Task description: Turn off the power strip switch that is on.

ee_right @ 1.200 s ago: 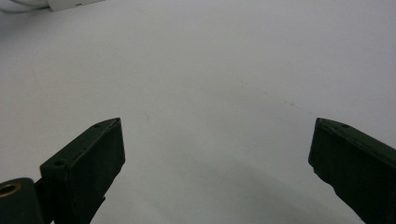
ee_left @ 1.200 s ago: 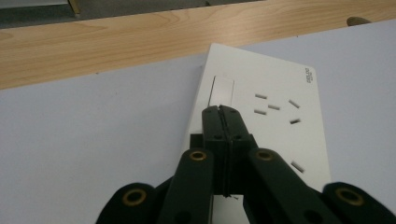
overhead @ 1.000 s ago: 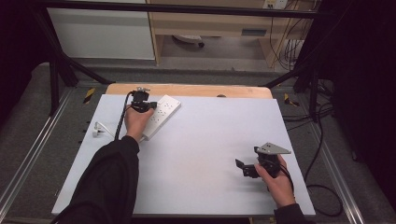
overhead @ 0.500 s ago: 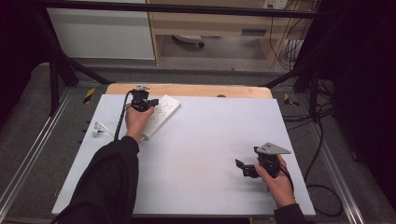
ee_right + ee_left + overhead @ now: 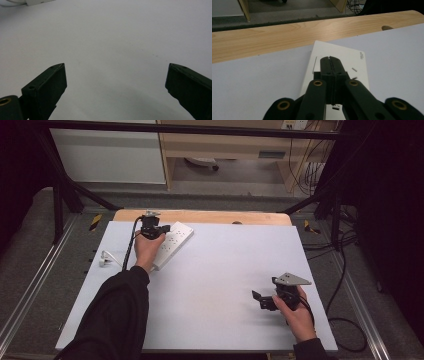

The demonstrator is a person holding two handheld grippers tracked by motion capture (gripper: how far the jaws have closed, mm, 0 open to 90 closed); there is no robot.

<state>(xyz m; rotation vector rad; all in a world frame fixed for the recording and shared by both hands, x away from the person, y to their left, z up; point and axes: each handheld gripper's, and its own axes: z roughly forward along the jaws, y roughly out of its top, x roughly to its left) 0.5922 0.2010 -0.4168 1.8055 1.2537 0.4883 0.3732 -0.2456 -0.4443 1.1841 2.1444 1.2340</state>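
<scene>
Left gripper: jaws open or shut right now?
Shut. In its own view the left gripper has both jaws pressed together, empty, above the white power strip.

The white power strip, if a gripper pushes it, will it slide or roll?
The power strip looks flat and rigid, so it would probably slide, not roll. Its white cable trails off the table edge and may drag or turn it.

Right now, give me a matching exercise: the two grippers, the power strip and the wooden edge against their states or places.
Things:
1. left gripper
2. right gripper
3. power strip
4. wooden edge

States or places:
A. far side of the table
B. jaws wide apart over bare white surface
C. jaws closed together
D. lying under the left gripper

Pairs: 1-C, 2-B, 3-D, 4-A
</scene>
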